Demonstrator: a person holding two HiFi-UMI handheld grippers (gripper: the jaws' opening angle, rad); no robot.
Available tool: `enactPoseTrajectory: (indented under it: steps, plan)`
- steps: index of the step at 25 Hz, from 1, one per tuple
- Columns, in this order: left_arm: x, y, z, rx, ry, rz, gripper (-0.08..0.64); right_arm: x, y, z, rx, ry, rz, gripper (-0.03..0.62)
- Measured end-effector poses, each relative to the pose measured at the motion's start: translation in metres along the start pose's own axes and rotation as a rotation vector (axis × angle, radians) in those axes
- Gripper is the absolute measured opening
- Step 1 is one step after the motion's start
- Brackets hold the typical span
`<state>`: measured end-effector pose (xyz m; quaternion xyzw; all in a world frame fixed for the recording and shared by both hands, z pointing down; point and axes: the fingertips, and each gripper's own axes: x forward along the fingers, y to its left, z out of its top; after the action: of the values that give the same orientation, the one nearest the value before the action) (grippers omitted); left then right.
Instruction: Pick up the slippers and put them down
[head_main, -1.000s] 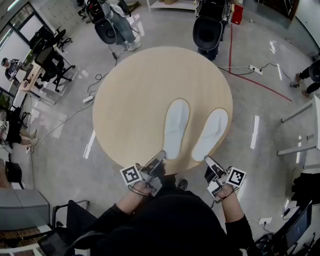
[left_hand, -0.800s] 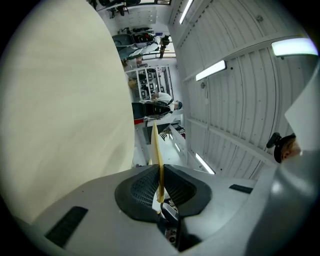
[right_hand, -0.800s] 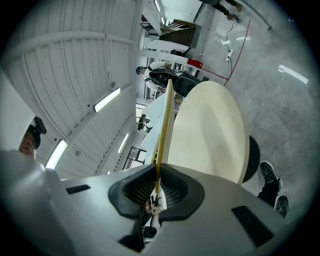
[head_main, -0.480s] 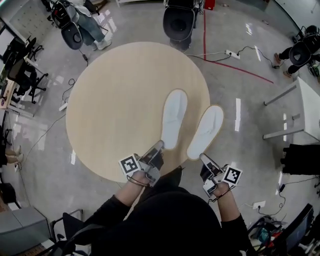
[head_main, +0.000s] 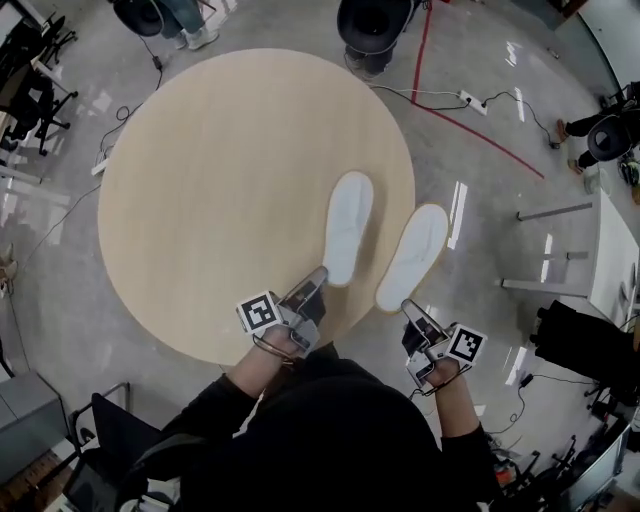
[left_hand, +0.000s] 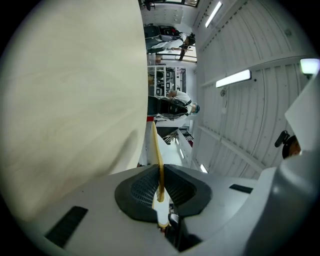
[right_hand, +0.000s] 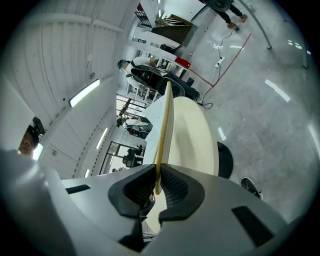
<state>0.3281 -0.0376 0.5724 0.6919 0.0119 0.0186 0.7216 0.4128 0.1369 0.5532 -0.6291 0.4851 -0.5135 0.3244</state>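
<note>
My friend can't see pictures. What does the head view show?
The left gripper grips one white slipper by its near end and the right gripper grips the other slipper, at the near edge of a round wooden table.

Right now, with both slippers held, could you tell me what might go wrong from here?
1. The left gripper and right gripper each pinch only the thin heel edge of the left slipper and right slipper; either could sag or slide out.
2. In the head view the right slipper seems to hang past the rim of the table, over the floor; released there, it would likely drop.
</note>
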Motion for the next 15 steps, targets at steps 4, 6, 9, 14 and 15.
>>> enactPoseTrajectory:
  steps: [4, 6, 9, 14, 15]
  plan:
    - [0.013, 0.009, 0.007, -0.033, -0.016, 0.021, 0.046, 0.017, -0.005, 0.03, -0.032, 0.033, -0.029, 0.04]
    - [0.008, 0.009, 0.011, -0.029, -0.022, 0.024, 0.046, 0.03, 0.0, 0.03, -0.039, 0.051, -0.014, 0.04]
    - [0.002, 0.012, 0.015, 0.0, -0.049, 0.053, 0.046, 0.043, -0.004, 0.028, -0.036, 0.12, -0.021, 0.04]
    - [0.005, 0.014, 0.027, 0.022, -0.135, 0.083, 0.046, 0.073, -0.022, 0.048, -0.077, 0.299, -0.046, 0.04]
    - [0.006, 0.016, 0.027, 0.011, -0.158, 0.085, 0.046, 0.079, -0.025, 0.052, -0.084, 0.332, -0.041, 0.04]
